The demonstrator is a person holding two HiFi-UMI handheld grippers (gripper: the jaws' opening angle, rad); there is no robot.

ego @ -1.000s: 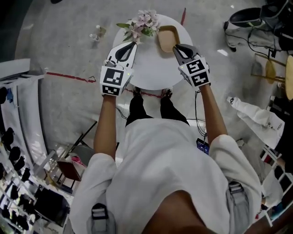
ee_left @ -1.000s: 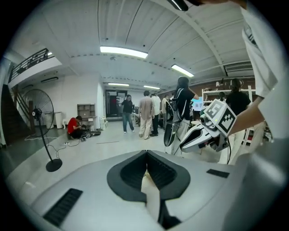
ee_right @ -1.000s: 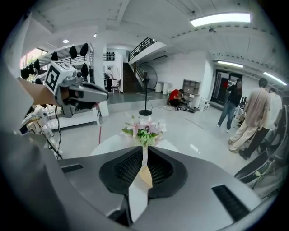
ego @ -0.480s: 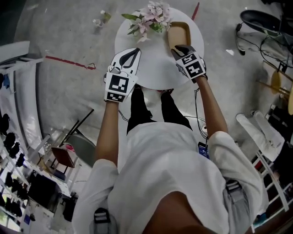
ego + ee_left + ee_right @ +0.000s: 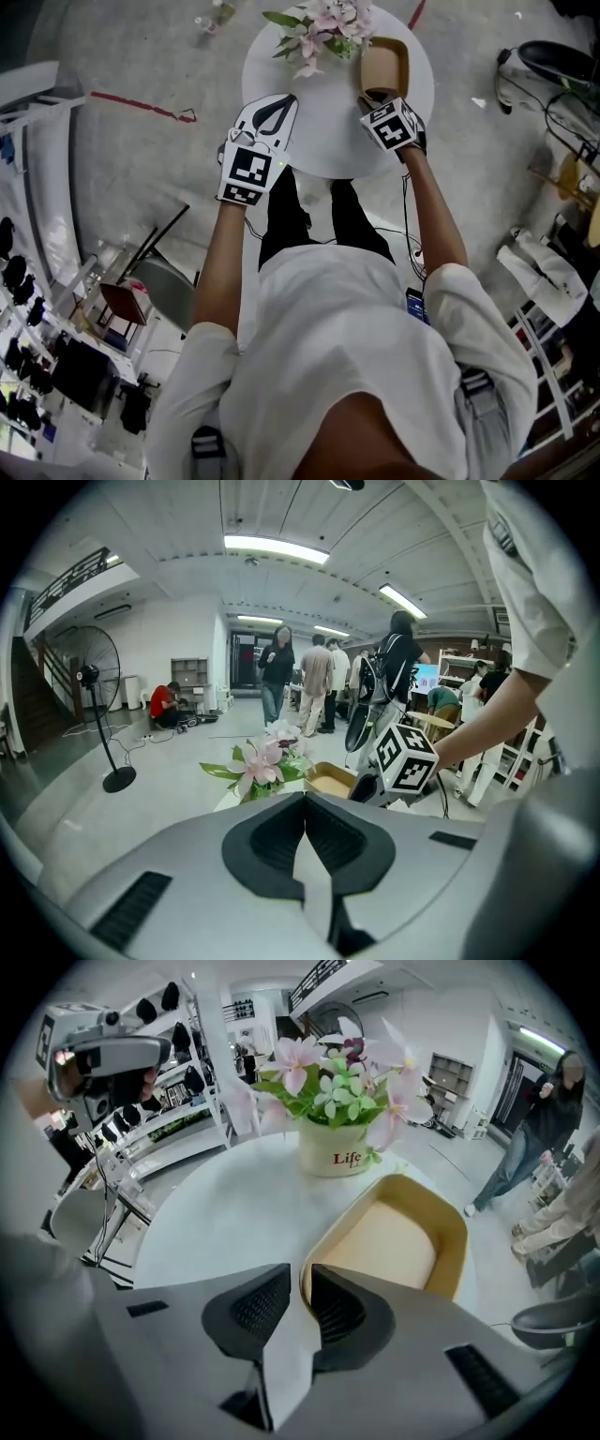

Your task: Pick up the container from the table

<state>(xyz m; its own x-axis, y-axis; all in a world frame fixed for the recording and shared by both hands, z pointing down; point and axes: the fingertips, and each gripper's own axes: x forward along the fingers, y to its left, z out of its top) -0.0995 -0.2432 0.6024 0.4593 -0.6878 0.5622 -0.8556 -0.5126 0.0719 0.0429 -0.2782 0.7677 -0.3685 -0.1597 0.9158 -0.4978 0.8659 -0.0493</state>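
Note:
A tan, shallow container [image 5: 386, 62] lies on the round white table [image 5: 323, 141], to the right of a flower pot [image 5: 323, 21]. My right gripper [image 5: 377, 95] is at its near end. In the right gripper view the container [image 5: 398, 1237] has its near rim between the jaws of that gripper [image 5: 298, 1284]: one jaw is inside, one outside, and they are drawn close on the rim. My left gripper [image 5: 281, 101] hovers over the table's left side, shut and empty. In the left gripper view its jaws [image 5: 305, 806] meet, with the container [image 5: 328, 780] beyond them.
The white pot marked "Life" with pink flowers [image 5: 333, 1147] stands just behind the container. The table edge [image 5: 150, 1232] drops off to the left. Several people stand in the hall [image 5: 314, 682]. A floor fan [image 5: 98, 710] is far left.
My right gripper has moved forward onto the container's near end. The left gripper stays over the table's left side. The head view has shifted.

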